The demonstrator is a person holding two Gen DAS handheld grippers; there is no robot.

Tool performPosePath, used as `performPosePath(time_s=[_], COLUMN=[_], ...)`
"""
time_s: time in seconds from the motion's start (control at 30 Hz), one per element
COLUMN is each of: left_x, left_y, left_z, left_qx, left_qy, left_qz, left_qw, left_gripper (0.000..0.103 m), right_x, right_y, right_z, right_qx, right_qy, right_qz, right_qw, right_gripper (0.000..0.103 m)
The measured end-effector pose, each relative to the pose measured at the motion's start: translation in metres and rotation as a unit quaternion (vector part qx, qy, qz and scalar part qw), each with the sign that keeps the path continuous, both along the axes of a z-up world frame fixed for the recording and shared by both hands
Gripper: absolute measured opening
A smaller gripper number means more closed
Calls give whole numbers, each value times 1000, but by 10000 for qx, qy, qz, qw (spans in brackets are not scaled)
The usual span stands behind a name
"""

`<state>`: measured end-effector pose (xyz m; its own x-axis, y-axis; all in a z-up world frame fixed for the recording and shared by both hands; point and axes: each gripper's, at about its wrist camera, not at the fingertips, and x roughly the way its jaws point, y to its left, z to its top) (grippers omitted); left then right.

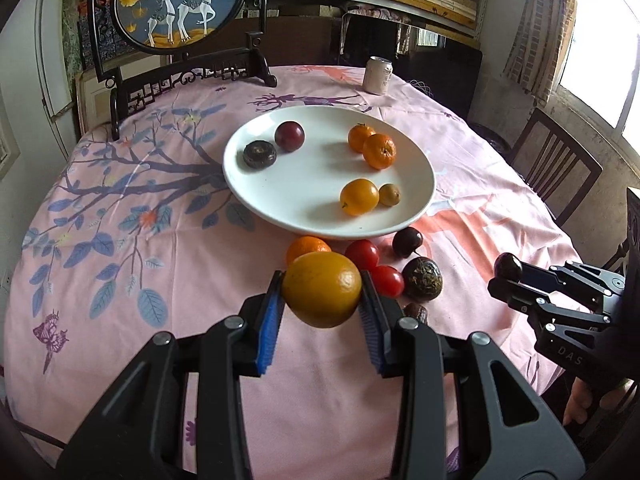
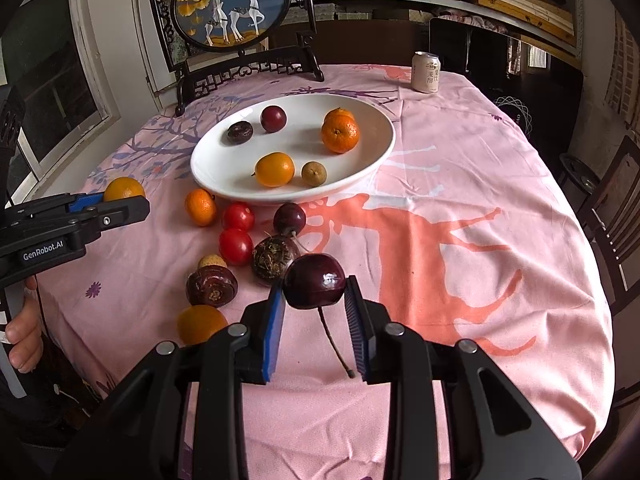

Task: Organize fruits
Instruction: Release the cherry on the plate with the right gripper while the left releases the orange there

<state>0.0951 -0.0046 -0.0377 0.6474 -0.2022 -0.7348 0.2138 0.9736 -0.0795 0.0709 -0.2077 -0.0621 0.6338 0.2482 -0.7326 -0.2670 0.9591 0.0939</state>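
Fruits lie partly sorted on a round table draped in a pink printed tablecloth (image 2: 460, 208). Near its centre stands a white plate (image 1: 288, 204) that already bears grouped items: two dark fruits (image 1: 276, 144) at its far left, two mandarins (image 1: 374, 146) at its far right, and a yellow-orange fruit (image 1: 359, 196) touching a small brownish one (image 1: 389, 194) toward the near rim. Still on the cloth, just beside the plate's near edge, remain a mandarin (image 2: 200, 207), two red tomatoes (image 2: 237, 236), a dark plum (image 2: 289, 218), a mottled dark fruit (image 2: 274, 258), a purple flattened fruit (image 2: 211, 287), a pale lychee-like fruit (image 2: 211, 261) and another orange fruit (image 2: 201, 323). The left gripper (image 1: 322, 296) pinches a large yellow-orange citrus (image 1: 322, 289) between its blue pads, held above the cloth short of the plate. The right gripper (image 2: 315, 300) pinches a dark purple stemmed fruit (image 2: 315, 287), likewise raised near the loose cluster. By this evidence the task is judged under half complete: six pieces plated, two in transit, about eight awaiting pickup.
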Motion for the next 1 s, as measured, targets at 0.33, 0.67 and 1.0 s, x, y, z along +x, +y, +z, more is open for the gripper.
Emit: performPosePath(time_s=[0.33, 0.67, 1.0], left_x=[155, 212, 188], left_y=[-18, -36, -25], left_z=[20, -18, 5], left_qx=[461, 489, 346], left_qy=[478, 943, 652], left_qz=[379, 316, 294], left_qw=[9971, 9938, 9968], left_gripper=[37, 37, 60], right_x=[124, 182, 166], right_y=[27, 15, 23], right_z=[29, -12, 7], right_qx=[-405, -612, -691], right_qy=[-106, 498, 184], right_qz=[81, -136, -146], right_qw=[9991, 9968, 9973], right_gripper=[30, 30, 57])
